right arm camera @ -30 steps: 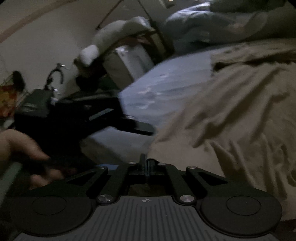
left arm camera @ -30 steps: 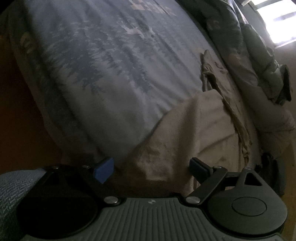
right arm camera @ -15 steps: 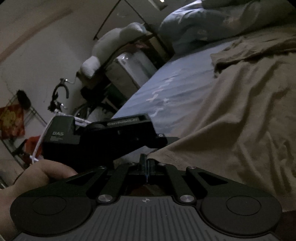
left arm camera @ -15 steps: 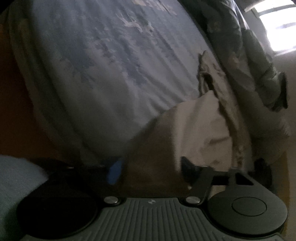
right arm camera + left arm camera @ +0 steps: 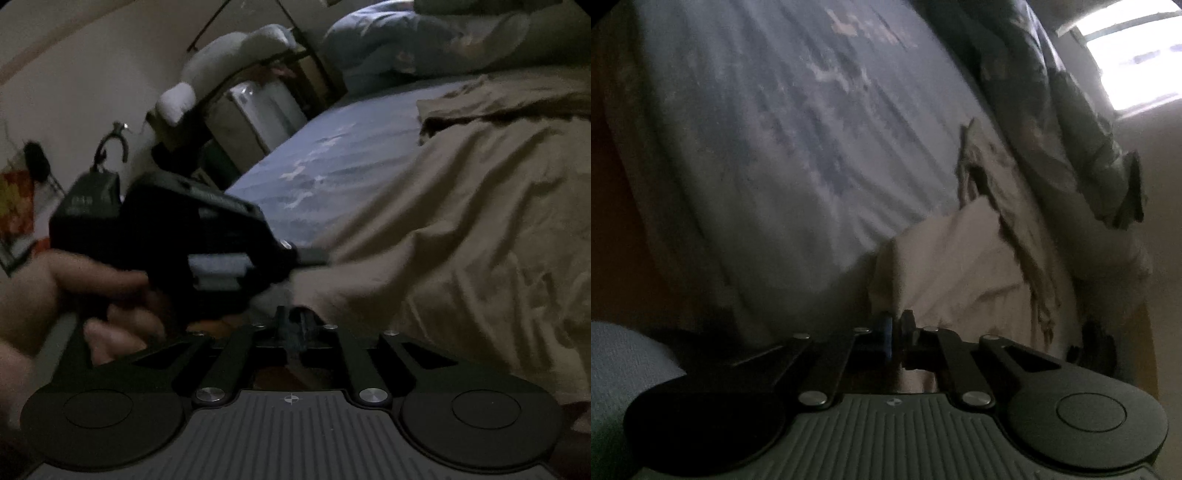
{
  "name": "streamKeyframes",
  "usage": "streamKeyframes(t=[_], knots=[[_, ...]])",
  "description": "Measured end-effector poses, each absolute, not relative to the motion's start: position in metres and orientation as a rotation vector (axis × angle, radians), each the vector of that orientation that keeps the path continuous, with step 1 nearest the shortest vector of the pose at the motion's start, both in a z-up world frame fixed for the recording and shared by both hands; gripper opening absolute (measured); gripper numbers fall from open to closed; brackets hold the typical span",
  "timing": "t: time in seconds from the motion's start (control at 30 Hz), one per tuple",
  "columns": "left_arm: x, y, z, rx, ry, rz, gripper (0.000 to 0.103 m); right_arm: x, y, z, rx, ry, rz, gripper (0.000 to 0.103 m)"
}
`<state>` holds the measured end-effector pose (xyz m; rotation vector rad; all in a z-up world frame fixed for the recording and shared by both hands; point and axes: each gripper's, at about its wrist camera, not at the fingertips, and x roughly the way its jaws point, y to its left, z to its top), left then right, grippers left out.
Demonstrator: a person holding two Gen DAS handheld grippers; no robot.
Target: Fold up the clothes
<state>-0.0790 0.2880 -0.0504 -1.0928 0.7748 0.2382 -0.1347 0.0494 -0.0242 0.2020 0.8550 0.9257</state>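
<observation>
A beige garment (image 5: 964,266) lies spread on the blue patterned bed sheet (image 5: 783,140), its near edge hanging over the bed's side. My left gripper (image 5: 897,338) is shut on the garment's near edge. In the right wrist view the same garment (image 5: 461,221) covers the right half of the bed. My right gripper (image 5: 293,328) is shut at the garment's near hem; whether cloth is pinched is hidden. The left gripper's black body (image 5: 177,236) and the hand holding it show at left, its tip on the garment edge.
A rumpled duvet (image 5: 1071,122) is heaped at the far side of the bed below a bright window (image 5: 1137,62). In the right wrist view a pillow (image 5: 388,40), a white cabinet (image 5: 258,110) and a cluttered shelf (image 5: 22,199) stand beyond the bed.
My left gripper was open around the garment's edge and has closed on it. The garment edge has bunched up. The right gripper stayed shut and the left tool moved closer.
</observation>
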Motion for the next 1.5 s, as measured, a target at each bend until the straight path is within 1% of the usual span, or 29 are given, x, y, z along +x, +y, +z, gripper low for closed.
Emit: streamKeyframes(t=[0.03, 0.1, 0.13, 0.17, 0.2, 0.27, 0.37, 0.47, 0.5, 0.6, 0.63, 0.67, 0.7, 0.73, 0.8, 0.83, 0.87, 0.9, 1.03, 1.2, 1.23, 1.27, 1.33, 1.37, 1.4, 1.43, 1.5], knots=[[-0.08, 0.29, -0.049, -1.101, 0.76, 0.249, 0.007, -0.138, 0.046, -0.023, 0.177, 0.854, 0.92, 0.025], [-0.083, 0.296, -0.045, -1.119, 0.735, 0.258, 0.007, -0.143, 0.033, -0.016, 0.121, 0.844, 0.895, 0.038], [-0.085, 0.298, -0.043, -1.128, 0.725, 0.259, 0.007, -0.144, 0.022, -0.012, 0.092, 0.839, 0.866, 0.041], [-0.085, 0.299, -0.041, -1.134, 0.716, 0.261, 0.007, -0.146, 0.01, -0.008, 0.064, 0.834, 0.834, 0.047], [-0.086, 0.301, -0.039, -1.138, 0.71, 0.265, 0.007, -0.148, -0.002, -0.004, 0.035, 0.829, 0.803, 0.052], [-0.085, 0.304, -0.037, -1.14, 0.709, 0.272, 0.007, -0.148, -0.029, 0.002, -0.006, 0.825, 0.725, 0.054], [-0.082, 0.307, -0.039, -1.13, 0.729, 0.318, 0.007, -0.144, -0.071, 0.005, -0.012, 0.844, 0.62, 0.055], [-0.084, 0.31, -0.04, -1.134, 0.736, 0.378, 0.007, -0.146, -0.086, 0.001, -0.09, 0.826, 0.568, 0.056], [-0.084, 0.31, -0.039, -1.134, 0.732, 0.394, 0.007, -0.149, -0.084, -0.001, -0.154, 0.818, 0.556, 0.057], [-0.082, 0.308, -0.035, -1.111, 0.735, 0.413, 0.022, -0.157, -0.084, -0.006, -0.323, 0.802, 0.51, 0.058], [-0.081, 0.307, -0.036, -1.1, 0.745, 0.419, 0.031, -0.154, -0.092, -0.005, -0.318, 0.816, 0.486, 0.058], [-0.079, 0.306, -0.037, -1.089, 0.763, 0.425, 0.038, -0.151, -0.103, -0.004, -0.287, 0.843, 0.455, 0.058], [-0.077, 0.306, -0.04, -1.078, 0.785, 0.435, 0.055, -0.147, -0.119, -0.003, -0.234, 0.869, 0.422, 0.058], [-0.076, 0.306, -0.042, -1.067, 0.805, 0.451, 0.066, -0.143, -0.134, -0.002, -0.185, 0.889, 0.384, 0.058], [-0.074, 0.306, -0.045, -1.057, 0.832, 0.476, 0.07, -0.137, -0.164, 0.002, -0.104, 0.92, 0.298, 0.058], [-0.073, 0.307, -0.047, -1.051, 0.845, 0.488, 0.075, -0.136, -0.175, 0.003, -0.072, 0.926, 0.273, 0.058], [-0.072, 0.307, -0.048, -1.041, 0.855, 0.502, 0.078, -0.136, -0.185, 0.005, -0.041, 0.93, 0.25, 0.058], [-0.072, 0.307, -0.049, -1.03, 0.866, 0.514, 0.079, -0.135, -0.195, 0.006, -0.01, 0.934, 0.227, 0.058], [-0.064, 0.306, -0.058, -0.97, 0.932, 0.543, 0.079, -0.137, -0.214, 0.012, 0.068, 0.944, 0.205, 0.059], [-0.052, 0.304, -0.075, -0.922, 1.002, 0.542, 0.079, -0.139, -0.221, 0.022, 0.056, 0.926, 0.191, 0.065], [-0.049, 0.302, -0.078, -0.914, 1.015, 0.522, 0.075, -0.139, -0.224, 0.024, 0.06, 0.922, 0.187, 0.066], [-0.046, 0.299, -0.08, -0.906, 1.029, 0.493, 0.07, -0.136, -0.227, 0.027, 0.062, 0.919, 0.181, 0.068], [-0.042, 0.293, -0.081, -0.893, 1.043, 0.448, 0.043, -0.133, -0.235, 0.027, 0.063, 0.928, 0.155, 0.069], [-0.041, 0.291, -0.079, -0.889, 1.039, 0.427, 0.033, -0.132, -0.238, 0.026, 0.068, 0.942, 0.144, 0.069], [-0.041, 0.29, -0.076, -0.885, 1.022, 0.407, 0.016, -0.131, -0.241, 0.023, 0.072, 0.956, 0.14, 0.069], [-0.042, 0.289, -0.072, -0.887, 1.007, 0.39, 0.012, -0.131, -0.243, 0.02, 0.076, 0.969, 0.137, 0.069], [-0.045, 0.288, -0.064, -0.904, 0.978, 0.362, 0.01, -0.128, -0.246, 0.013, 0.066, 1.002, 0.138, 0.069]])
